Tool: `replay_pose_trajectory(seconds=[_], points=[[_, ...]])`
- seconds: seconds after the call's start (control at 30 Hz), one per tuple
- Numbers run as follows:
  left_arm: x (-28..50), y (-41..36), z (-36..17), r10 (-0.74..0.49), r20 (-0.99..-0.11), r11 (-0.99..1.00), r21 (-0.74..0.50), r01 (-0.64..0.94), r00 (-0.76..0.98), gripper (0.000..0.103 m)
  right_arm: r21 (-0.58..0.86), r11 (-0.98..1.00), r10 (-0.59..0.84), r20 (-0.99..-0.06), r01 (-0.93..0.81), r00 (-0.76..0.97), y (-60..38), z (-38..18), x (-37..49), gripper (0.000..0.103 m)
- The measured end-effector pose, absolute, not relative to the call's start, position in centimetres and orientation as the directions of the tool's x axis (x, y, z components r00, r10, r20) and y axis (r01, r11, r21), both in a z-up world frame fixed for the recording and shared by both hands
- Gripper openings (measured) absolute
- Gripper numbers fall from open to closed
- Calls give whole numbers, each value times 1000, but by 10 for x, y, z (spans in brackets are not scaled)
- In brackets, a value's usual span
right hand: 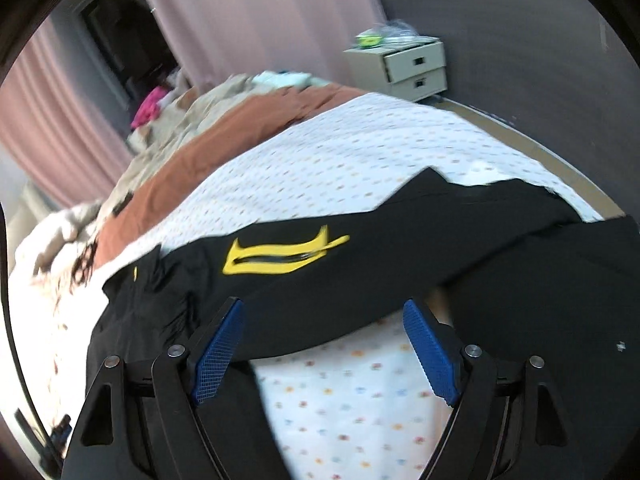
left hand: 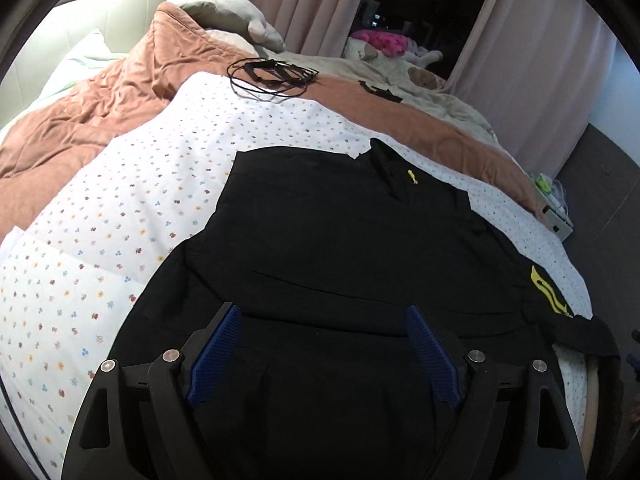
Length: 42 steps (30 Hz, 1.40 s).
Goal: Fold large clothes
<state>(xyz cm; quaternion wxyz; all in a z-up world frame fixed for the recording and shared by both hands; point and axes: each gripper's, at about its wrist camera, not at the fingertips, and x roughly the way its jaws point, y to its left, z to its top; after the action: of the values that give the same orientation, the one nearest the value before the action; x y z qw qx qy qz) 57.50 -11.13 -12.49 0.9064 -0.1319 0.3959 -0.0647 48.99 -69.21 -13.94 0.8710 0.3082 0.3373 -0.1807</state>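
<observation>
Both grippers are wide apart in their jaws and hold nothing: the left gripper hovers over the black jacket, which lies spread on the flowered sheet, and the right gripper hovers at the hem near the yellow pocket trim. I judge that the fold is only starting, so the next move needs each one to go down and pinch an edge

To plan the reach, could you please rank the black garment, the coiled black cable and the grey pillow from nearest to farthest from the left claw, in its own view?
1. black garment, directly under the left claw.
2. coiled black cable, ahead on the bedding.
3. grey pillow, beyond it, upper left.
</observation>
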Motion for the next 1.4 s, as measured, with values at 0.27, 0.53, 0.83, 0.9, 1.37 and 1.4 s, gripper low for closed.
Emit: replay_pose_trajectory(seconds=[0.27,0.53,0.83,0.9,1.37,1.4], points=[[575,-122,-127,-208,-704,967,-253,34,679,85,525,643,-87,-673,557,735,-734,-161,471,73],[577,-112,-128,-168,-687,971,-241,-3,707,85,576,560,-85,-675,596,733,-757,-193,488,55],[577,-102,-123,-141,-665,974,-225,-17,733,85,550,589,-120,-666,593,736,-755,-178,497,3],[577,-99,-122,-137,-660,975,-223,-18,738,85,541,609,-125,-657,580,744,-751,-166,500,3],[582,-78,-120,-139,-686,971,-237,-39,714,85,457,814,-78,-526,359,847,-655,-43,557,3],[582,-76,-120,-140,-688,970,-238,-40,712,85,453,824,-68,-519,341,852,-646,-37,562,3]])
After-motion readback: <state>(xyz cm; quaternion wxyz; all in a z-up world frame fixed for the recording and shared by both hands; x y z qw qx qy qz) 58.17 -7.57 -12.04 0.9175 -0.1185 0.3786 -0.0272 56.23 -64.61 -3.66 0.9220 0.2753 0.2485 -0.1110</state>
